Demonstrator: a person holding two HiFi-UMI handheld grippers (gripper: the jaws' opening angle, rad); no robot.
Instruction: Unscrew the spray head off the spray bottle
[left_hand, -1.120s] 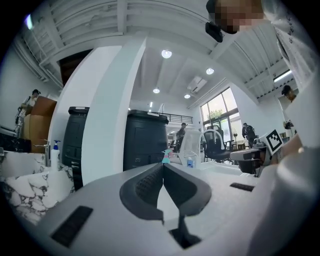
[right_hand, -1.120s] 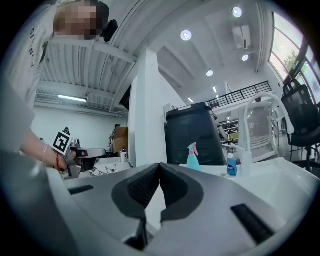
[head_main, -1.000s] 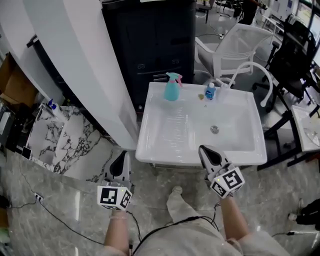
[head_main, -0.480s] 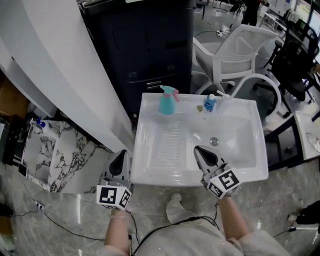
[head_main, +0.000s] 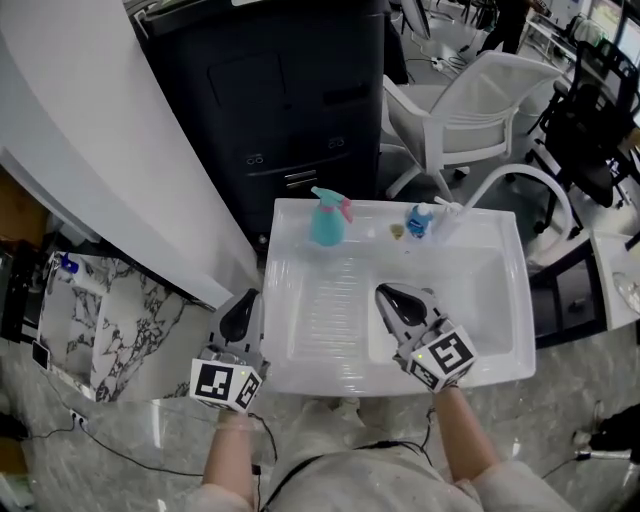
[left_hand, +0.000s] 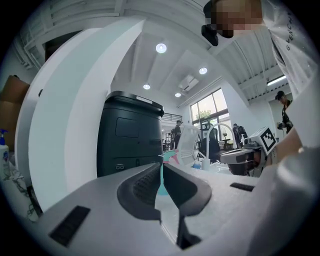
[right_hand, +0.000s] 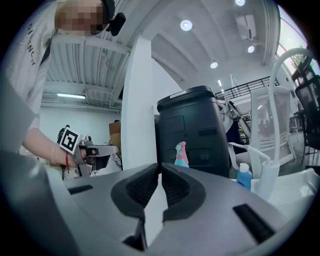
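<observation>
A teal spray bottle (head_main: 326, 222) with a pink-and-teal spray head (head_main: 334, 200) stands upright on the back ledge of a white sink (head_main: 300, 372). In the right gripper view the same spray bottle (right_hand: 181, 155) shows far ahead, before a black cabinet. My left gripper (head_main: 240, 313) is shut and empty, off the sink's left front corner. My right gripper (head_main: 396, 302) is shut and empty, over the sink's basin near its front. Both are well short of the bottle. In the left gripper view only a sliver of the bottle (left_hand: 170, 156) peeks above my shut jaws.
A small blue bottle (head_main: 418, 220) and a white tap (head_main: 447, 214) stand on the ledge right of the spray bottle. A black cabinet (head_main: 280, 110) rises behind the sink, a white curved wall (head_main: 110, 150) to its left, a white chair (head_main: 470, 110) and black chairs at right.
The view has closed in on the sink: it now lies nearer below me. My right gripper has come from the front rim to over the basin. Both grippers stay shut.
</observation>
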